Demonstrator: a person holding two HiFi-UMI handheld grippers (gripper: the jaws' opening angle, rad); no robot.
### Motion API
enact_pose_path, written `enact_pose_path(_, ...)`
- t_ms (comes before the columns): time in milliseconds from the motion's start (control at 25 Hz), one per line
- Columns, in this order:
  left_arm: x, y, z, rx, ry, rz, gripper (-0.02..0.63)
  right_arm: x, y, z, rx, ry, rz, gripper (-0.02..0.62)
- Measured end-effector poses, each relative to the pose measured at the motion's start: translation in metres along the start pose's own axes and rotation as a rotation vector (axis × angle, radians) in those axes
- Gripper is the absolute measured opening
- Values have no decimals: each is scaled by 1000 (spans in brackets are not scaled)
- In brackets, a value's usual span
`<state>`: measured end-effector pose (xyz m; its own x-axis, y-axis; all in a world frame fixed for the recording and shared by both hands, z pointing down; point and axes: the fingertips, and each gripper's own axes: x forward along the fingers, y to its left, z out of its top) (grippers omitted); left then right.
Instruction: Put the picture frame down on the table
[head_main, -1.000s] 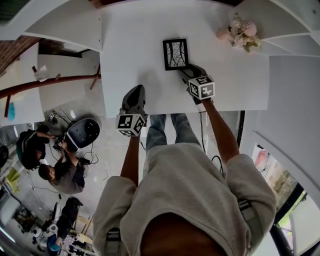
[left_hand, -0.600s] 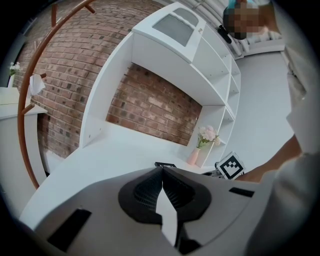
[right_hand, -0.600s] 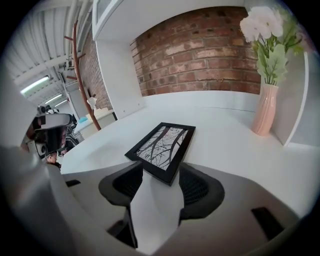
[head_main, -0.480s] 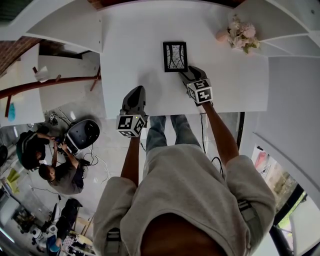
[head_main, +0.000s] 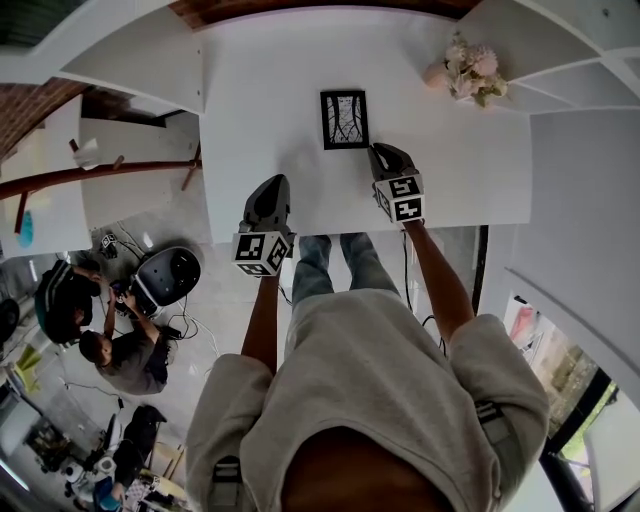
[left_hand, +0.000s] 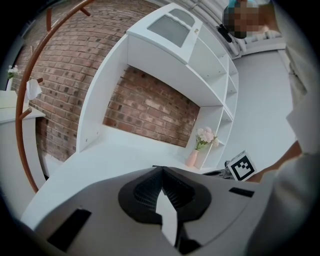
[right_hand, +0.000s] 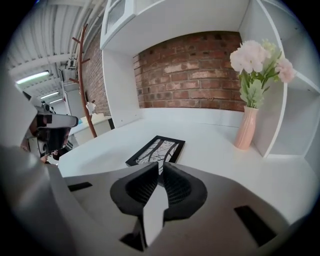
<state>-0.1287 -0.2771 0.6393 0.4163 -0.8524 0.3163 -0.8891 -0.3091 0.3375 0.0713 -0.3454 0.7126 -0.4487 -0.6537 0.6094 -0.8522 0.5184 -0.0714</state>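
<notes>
The black picture frame (head_main: 344, 119) with a branch drawing lies flat on the white table (head_main: 260, 90); in the right gripper view the frame (right_hand: 157, 150) rests just ahead of the jaws. My right gripper (head_main: 379, 151) sits a little behind the frame's near right corner, apart from it and holding nothing. Its jaws are shut, with only a sliver between the tips (right_hand: 159, 168). My left gripper (head_main: 272, 182) hovers at the table's front edge, shut and empty (left_hand: 161, 170).
A pink vase of pale flowers (head_main: 465, 70) stands at the back right of the table (right_hand: 246, 127). White shelving and a brick wall enclose the table's far side. People and a chair (head_main: 165, 268) are on the floor to the left.
The right gripper has let go of the frame and drawn back toward me. The frame now lies alone on the table. The left gripper has not moved.
</notes>
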Motion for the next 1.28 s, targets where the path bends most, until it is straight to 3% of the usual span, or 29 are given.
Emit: enact_pose_path(1280,2,-39,99,173,-160,-43,17,-106,-17,127,6,-364,-67,25)
